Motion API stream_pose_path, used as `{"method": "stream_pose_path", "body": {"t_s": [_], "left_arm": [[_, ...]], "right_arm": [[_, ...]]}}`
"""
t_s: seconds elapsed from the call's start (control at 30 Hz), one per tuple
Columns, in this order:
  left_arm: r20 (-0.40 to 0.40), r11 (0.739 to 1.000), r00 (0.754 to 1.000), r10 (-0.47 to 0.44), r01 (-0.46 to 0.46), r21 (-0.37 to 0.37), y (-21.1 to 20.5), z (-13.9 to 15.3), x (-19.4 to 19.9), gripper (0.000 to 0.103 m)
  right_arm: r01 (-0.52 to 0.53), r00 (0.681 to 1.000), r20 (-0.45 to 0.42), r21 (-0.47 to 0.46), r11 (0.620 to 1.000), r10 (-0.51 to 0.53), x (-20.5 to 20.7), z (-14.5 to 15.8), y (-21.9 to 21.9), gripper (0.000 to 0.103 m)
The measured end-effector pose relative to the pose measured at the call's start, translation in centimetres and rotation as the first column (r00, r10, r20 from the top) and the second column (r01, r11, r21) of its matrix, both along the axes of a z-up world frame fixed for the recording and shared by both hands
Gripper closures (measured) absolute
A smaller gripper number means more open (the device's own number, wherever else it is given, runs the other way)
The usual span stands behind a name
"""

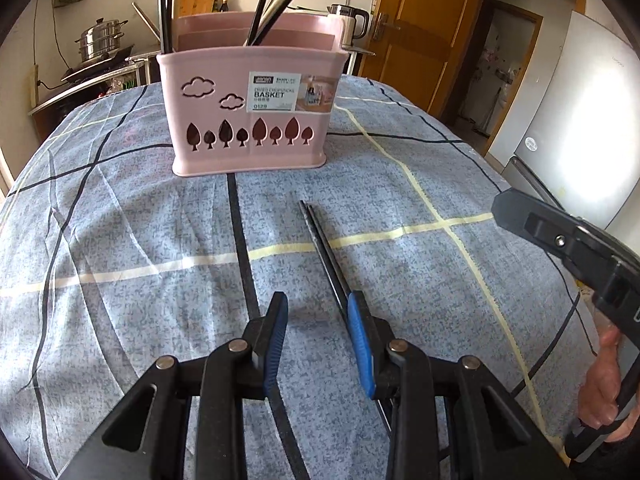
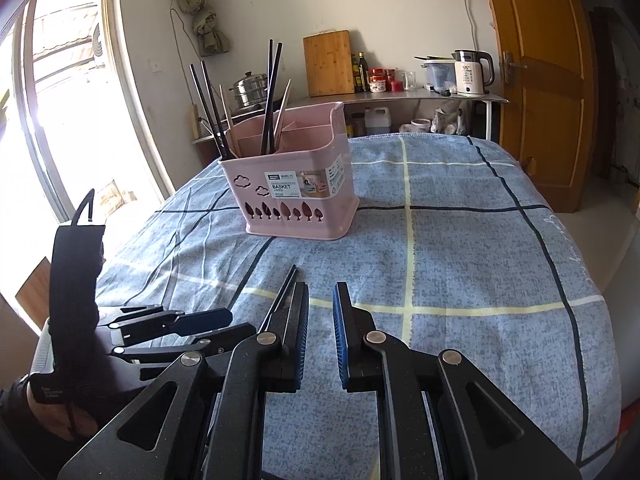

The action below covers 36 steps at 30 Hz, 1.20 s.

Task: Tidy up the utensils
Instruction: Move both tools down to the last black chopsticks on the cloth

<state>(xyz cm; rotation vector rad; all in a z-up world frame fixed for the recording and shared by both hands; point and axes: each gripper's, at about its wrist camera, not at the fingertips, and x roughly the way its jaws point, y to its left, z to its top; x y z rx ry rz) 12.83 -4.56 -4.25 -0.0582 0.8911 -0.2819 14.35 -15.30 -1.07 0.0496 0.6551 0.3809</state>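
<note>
Two black chopsticks [image 1: 320,240] are lying side by side on the blue checked cloth [image 1: 120,240], at six o'clock from the pink basket [image 1: 248,120].

The left gripper [image 1: 318,312] is hanging just above them, jaws apart and empty, the pair passing beside its right pad. The right gripper [image 2: 321,312] is waiting at three o'clock, jaws narrowly parted and grasping nothing. More chopsticks [image 2: 272,100] are standing upright in the basket's back compartments.

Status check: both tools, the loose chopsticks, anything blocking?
Left tool open, right tool open, both empty. Pair of black chopsticks flat on blue checked cloth, beside left tool's right pad. Pink plastic basket beyond; path clear.
</note>
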Motion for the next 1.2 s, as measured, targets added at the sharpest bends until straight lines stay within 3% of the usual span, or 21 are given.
{"method": "stream_pose_path", "body": {"t_s": [0.33,0.8,0.93,1.13,1.2], "left_arm": [[0.018,0.999,1.0,0.019,-0.02,0.042,-0.5,-0.2,-0.1,0.068],[-0.001,0.999,1.0,0.022,-0.022,0.049,-1.0,-0.1,-1.4,0.064],[-0.015,0.999,0.999,0.039,-0.039,0.018,0.0,-0.2,-1.5,0.062],[-0.01,0.996,0.999,0.044,-0.043,0.077,-0.6,-0.2,-1.7,0.064],[-0.02,0.997,0.998,0.054,-0.053,0.05,-0.3,-0.1,-1.7,0.064]], "right_arm": [[-0.003,1.0,-0.003,0.002,1.0,0.003,0.3,-0.4,0.0,0.09],[0.002,1.0,0.0,0.007,1.0,-0.002,0.0,-0.3,-0.1,0.09],[0.003,1.0,0.004,0.006,1.0,-0.003,-0.2,-0.1,-0.3,0.09],[0.012,1.0,-0.003,0.017,1.0,-0.012,0.1,-0.4,-0.6,0.09],[0.009,1.0,-0.003,0.016,1.0,-0.009,0.0,-0.4,-0.5,0.09]]}}
